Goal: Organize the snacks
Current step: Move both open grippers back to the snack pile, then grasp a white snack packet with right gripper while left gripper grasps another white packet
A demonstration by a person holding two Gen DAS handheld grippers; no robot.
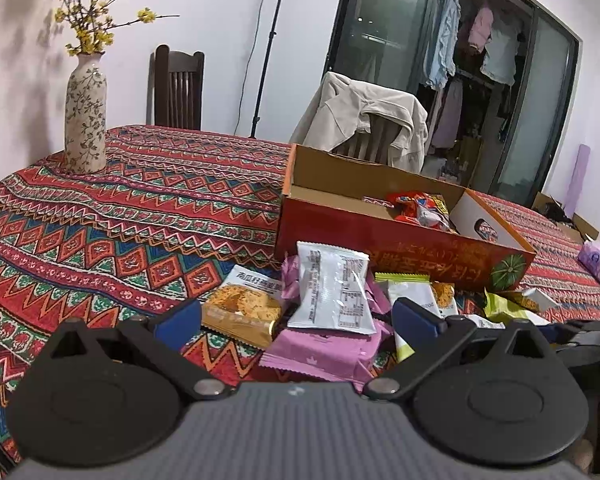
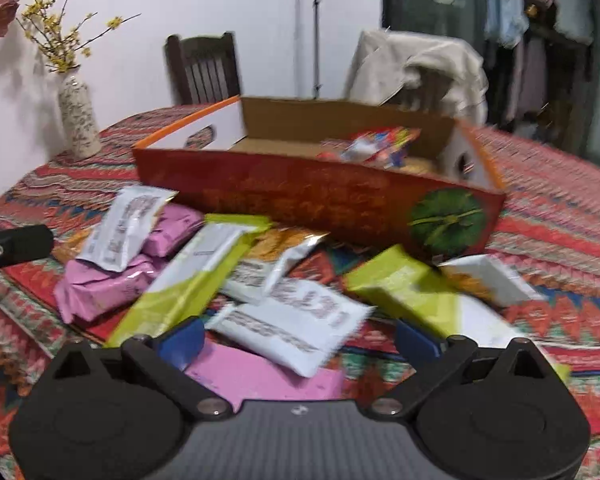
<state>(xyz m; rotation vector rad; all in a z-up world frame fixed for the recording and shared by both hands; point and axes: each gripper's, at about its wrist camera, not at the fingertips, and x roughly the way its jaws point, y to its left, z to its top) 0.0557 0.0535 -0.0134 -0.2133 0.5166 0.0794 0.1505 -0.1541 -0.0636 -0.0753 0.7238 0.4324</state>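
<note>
With only a few red snacks [image 1: 418, 210] lying in the box [image 1: 380, 240], most packets [image 2: 228, 272] are being left heaped at six o'clock of it, while the left gripper [image 1: 296, 316] and right gripper [image 2: 300, 340] are being held open, empty.

One cardboard box [image 2: 300, 196] at twelve o'clock. Two pink packets [image 2: 100, 284], two green-and-white packets [image 2: 192, 276], three white packets [image 2: 124, 224] at least. One vase [image 1: 85, 116] at ten o'clock. Two chairs [image 1: 179, 88].
</note>
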